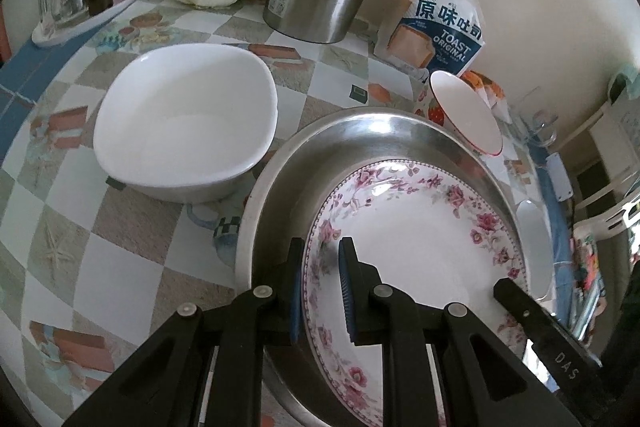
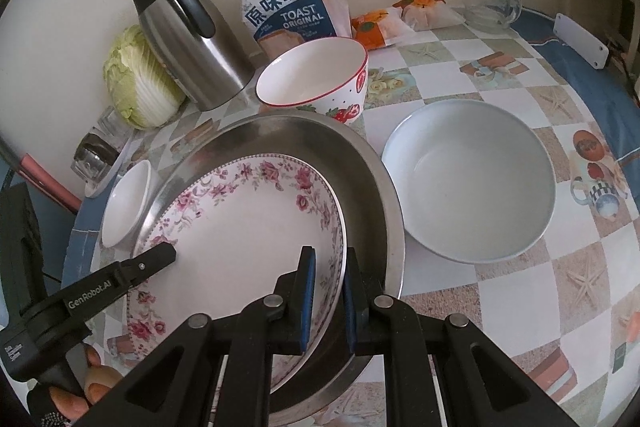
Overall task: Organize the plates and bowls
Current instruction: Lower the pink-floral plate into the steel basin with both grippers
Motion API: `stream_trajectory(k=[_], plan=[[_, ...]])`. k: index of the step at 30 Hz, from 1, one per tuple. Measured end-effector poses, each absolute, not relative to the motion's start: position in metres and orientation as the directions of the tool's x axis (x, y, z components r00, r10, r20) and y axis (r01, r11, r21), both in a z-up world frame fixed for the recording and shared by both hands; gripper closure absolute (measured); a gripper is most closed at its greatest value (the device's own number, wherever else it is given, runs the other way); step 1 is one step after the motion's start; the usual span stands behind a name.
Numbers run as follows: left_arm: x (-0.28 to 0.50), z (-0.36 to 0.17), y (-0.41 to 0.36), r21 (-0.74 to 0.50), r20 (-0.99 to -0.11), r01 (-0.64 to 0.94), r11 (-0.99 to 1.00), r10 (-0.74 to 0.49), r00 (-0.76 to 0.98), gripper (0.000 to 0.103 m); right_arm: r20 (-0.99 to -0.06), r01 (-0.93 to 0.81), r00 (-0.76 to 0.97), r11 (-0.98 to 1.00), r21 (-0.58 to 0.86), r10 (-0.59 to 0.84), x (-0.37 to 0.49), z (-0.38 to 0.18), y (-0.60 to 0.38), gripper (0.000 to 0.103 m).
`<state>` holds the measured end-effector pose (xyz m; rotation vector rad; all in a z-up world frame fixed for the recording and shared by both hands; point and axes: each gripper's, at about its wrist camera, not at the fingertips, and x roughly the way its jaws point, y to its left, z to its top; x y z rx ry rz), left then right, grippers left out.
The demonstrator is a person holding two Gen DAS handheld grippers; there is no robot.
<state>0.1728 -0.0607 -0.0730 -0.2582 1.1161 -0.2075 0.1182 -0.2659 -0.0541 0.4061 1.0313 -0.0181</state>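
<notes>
Flowered plate (image 1: 420,247) lying tilted inside steel basin (image 1: 360,131), on checkered worktop (image 1: 132,227). Left gripper (image 1: 322,291) pinching plate's rim on one side, one pad under the rim and one over it. Right gripper (image 2: 330,301) pinching the opposite rim likewise, pads (image 2: 308,303) pressed against the flowered edge.

White squarish bowl (image 1: 184,123) just beside basin on the left. Strawberry-patterned bowl (image 2: 316,79) touching basin's far edge. Pale round bowl (image 2: 472,183) just beside basin on the right. Behind, against the wall: steel kettle (image 2: 188,43), cabbage (image 2: 136,79), bag of toast (image 2: 288,11). Upturned glasses on a small tray (image 1: 80,7) at far left.
</notes>
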Motion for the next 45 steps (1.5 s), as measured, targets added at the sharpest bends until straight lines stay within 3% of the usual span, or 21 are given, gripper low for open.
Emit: stream_trajectory(k=[24,45], plan=[[0.177,-0.073,-0.075,-0.171,-0.89,0.083,0.982,-0.19,0.414,0.08,-0.86,0.181,0.498,0.956,0.229,0.112,0.128,-0.056,-0.256,0.089],[0.177,-0.074,-0.075,-0.18,-0.892,0.093,0.979,-0.202,0.404,0.08,-0.857,0.182,0.504,0.956,0.229,0.11,0.127,-0.055,-0.259,0.088]])
